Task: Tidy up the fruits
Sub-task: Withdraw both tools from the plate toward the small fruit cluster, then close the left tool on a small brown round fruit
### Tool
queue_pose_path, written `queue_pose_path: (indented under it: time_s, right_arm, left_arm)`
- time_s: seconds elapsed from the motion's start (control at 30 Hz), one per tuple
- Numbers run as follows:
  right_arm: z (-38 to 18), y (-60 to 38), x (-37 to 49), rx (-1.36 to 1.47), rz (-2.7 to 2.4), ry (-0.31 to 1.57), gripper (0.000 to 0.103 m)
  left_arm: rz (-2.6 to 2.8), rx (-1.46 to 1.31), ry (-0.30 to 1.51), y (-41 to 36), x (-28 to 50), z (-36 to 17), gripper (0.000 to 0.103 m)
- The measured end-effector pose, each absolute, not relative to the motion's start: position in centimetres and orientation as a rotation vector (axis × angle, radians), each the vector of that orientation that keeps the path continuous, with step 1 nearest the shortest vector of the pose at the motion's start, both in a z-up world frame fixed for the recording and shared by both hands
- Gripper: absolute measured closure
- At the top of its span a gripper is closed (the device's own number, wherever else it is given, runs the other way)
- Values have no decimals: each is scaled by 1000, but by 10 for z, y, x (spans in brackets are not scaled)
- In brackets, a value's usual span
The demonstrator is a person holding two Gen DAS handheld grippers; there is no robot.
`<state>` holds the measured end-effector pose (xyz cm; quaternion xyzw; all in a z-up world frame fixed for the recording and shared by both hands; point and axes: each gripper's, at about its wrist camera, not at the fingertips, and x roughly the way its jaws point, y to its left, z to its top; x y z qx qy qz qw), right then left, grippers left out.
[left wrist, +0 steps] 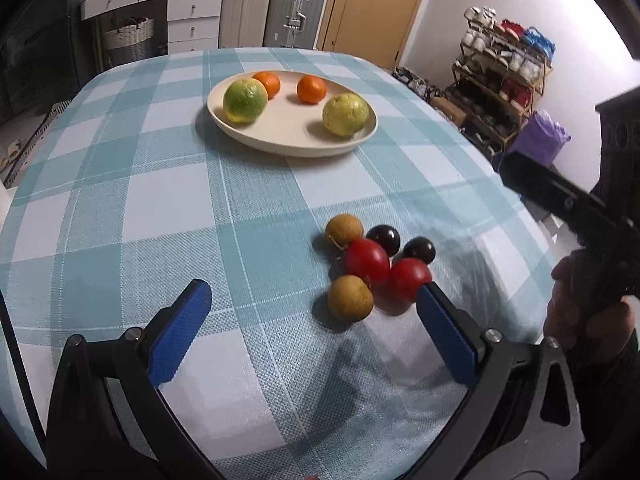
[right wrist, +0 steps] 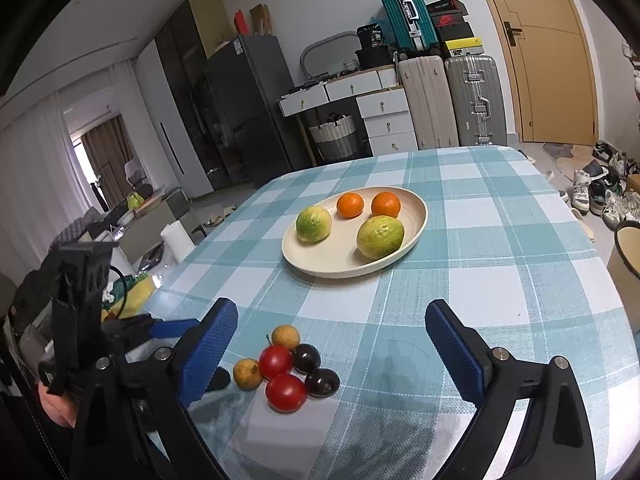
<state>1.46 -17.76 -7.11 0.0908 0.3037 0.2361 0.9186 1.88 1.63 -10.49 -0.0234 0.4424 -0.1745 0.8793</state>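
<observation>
Both grippers, left point(left wrist: 312, 300) and right point(right wrist: 332, 320), are gaping wide with ribbed blue pads, grasping nothing. Six small round fruits point(left wrist: 370, 264) are clustering on the woven checked cloth point(left wrist: 160, 200); four dimpled citrus are sitting in the smooth oval plate point(right wrist: 416, 220)

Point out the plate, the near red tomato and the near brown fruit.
plate point(left wrist: 280, 145), left wrist view, bare front rim.
near red tomato point(left wrist: 408, 278), left wrist view, its middle.
near brown fruit point(left wrist: 349, 298), left wrist view, its middle.

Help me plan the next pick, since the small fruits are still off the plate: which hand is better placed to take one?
Probably the left. The left gripper is open with a brown fruit near its fingers; the right gripper is open with the cluster off to one side.
</observation>
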Motion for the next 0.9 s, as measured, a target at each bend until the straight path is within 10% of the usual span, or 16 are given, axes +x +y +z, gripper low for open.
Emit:
queue_pose_path:
  time_s: [0.47, 0.9]
  right_arm:
    - [-85, -173, 22, 189, 515, 670, 5]
    - [-85, -175, 27, 201, 514, 683, 4]
  left_arm:
    - [-337, 79, 933, 0, 28, -117, 4]
    - [-415, 24, 976, 11, 36, -122, 79]
